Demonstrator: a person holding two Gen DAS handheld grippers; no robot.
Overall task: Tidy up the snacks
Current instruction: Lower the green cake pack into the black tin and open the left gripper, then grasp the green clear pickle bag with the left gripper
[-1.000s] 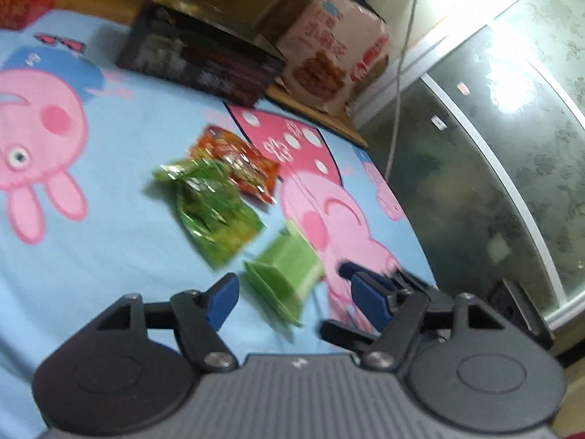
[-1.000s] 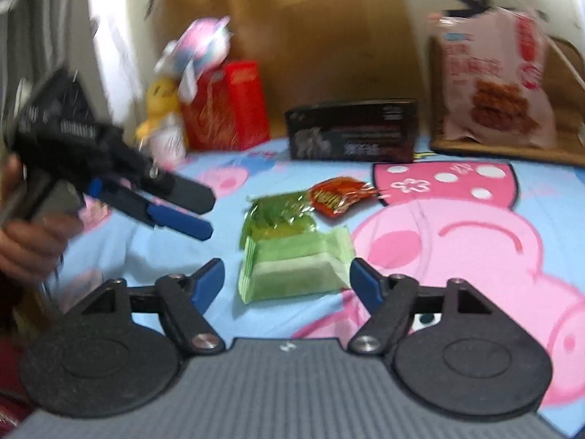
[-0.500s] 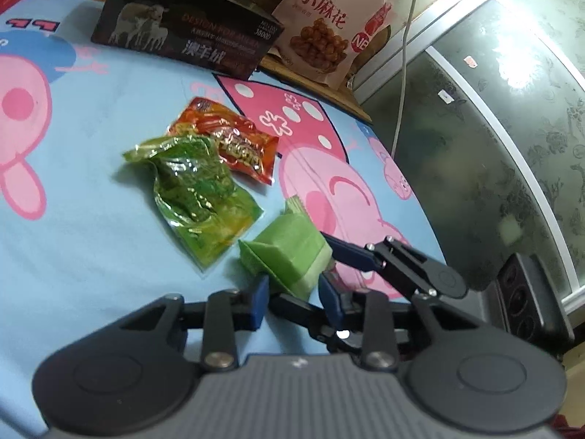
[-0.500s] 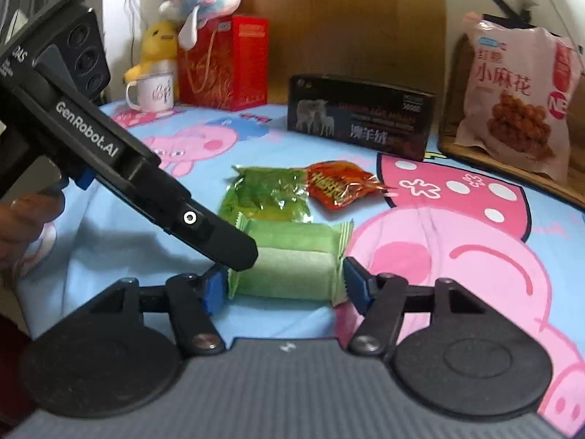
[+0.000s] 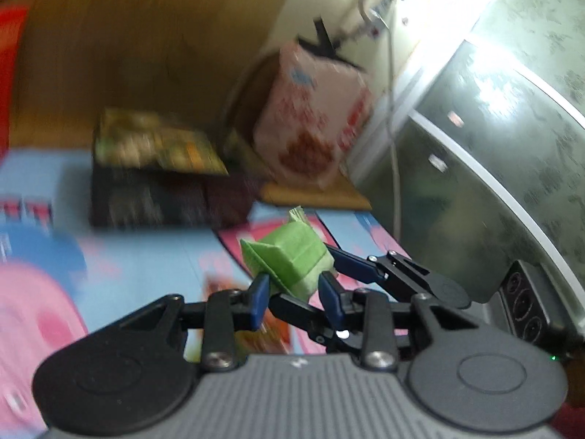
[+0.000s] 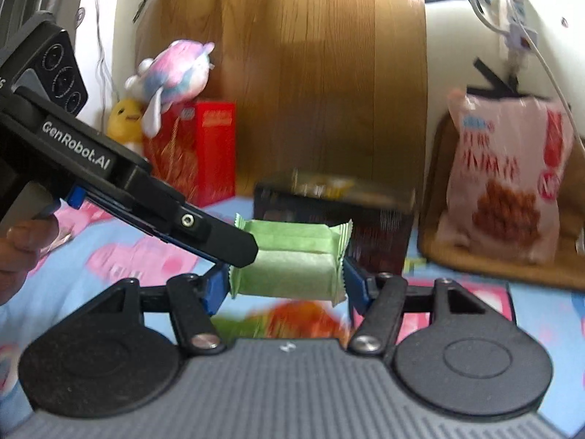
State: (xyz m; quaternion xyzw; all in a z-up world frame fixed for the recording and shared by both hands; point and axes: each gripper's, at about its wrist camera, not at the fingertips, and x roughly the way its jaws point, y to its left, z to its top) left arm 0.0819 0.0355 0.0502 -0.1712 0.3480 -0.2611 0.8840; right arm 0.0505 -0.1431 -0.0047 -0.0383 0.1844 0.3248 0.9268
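Note:
A light green wrapped snack pack [image 5: 289,259] [image 6: 289,256] hangs in the air above the blue cartoon sheet [image 5: 146,256]. My left gripper [image 5: 296,292] is shut on one end of it, blue pads pressing its sides. My right gripper [image 6: 284,285] is shut on the same pack along its length, one pad at each crimped end. In the right wrist view the left gripper [image 6: 245,252] reaches in from the left, with a hand [image 6: 22,241] behind it. Below the pack lie an orange packet [image 6: 303,314] and a darker green packet [image 6: 234,325], blurred.
A black box [image 5: 157,190] [image 6: 329,212] stands at the back of the sheet. A pink snack bag [image 5: 310,135] [image 6: 508,179] leans on a wooden stand to its right. A red box [image 6: 204,146] and plush toys [image 6: 175,73] sit at the back left.
Both grippers have closed on the green pack and lifted it off the sheet. The orange and green packets stayed down and now lie under it.

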